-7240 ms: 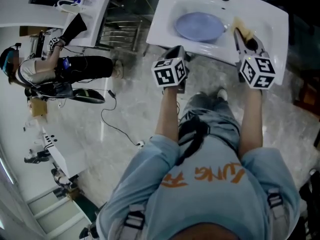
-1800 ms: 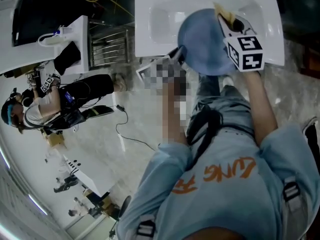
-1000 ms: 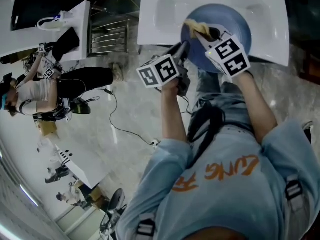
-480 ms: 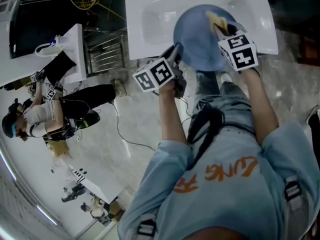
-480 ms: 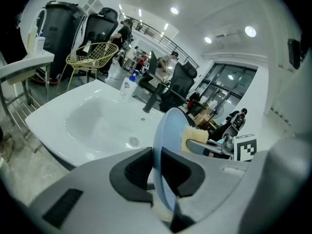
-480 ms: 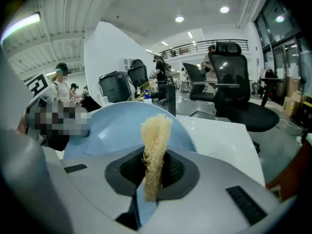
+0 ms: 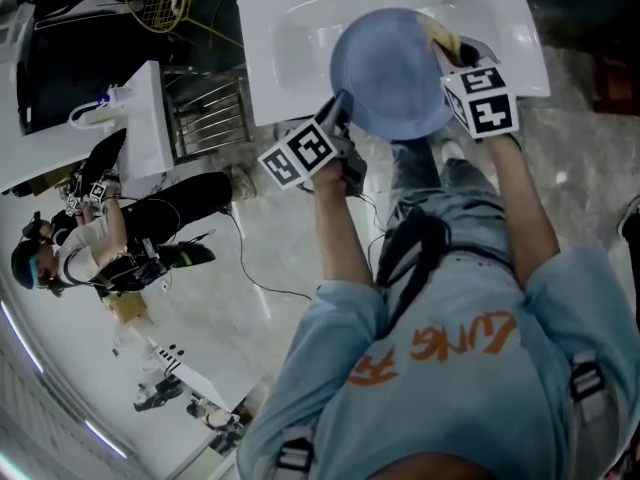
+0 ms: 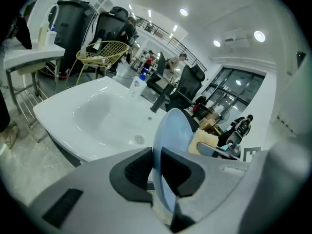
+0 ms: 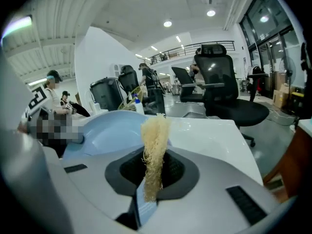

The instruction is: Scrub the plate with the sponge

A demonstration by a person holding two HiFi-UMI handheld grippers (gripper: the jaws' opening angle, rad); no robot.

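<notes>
Two grippers work over the white sink point(image 7: 275, 58) in the head view. The left gripper point(image 7: 338, 108) holds the blue plate point(image 7: 385, 68) by its lower left rim, above the basin. The right gripper point(image 7: 447, 46) carries the yellow sponge point(image 7: 437, 31), which now lies at the upper right edge of the plate. A second ago the sponge was on the left-middle part of the plate face, so one stroke has gone across the face to the right rim. I judge the scrubbing is in course, and the next stroke must come back over the face.

In the left gripper view, the plate point(image 8: 171, 138) stands edge-on between the dark pads, which press on both sides of its rim. The jaws have just been opening a little, but the plate remains between them and is not loose. The sponge point(image 8: 204, 139) shows just behind the plate.

In the right gripper view, the jaws are closed on the thin fibrous sponge point(image 9: 155, 145), which stands up from between the pads. The plate point(image 9: 107, 130) lies to its left, and the sponge's tip is at the plate's edge; whether it touches I cannot tell.
</notes>
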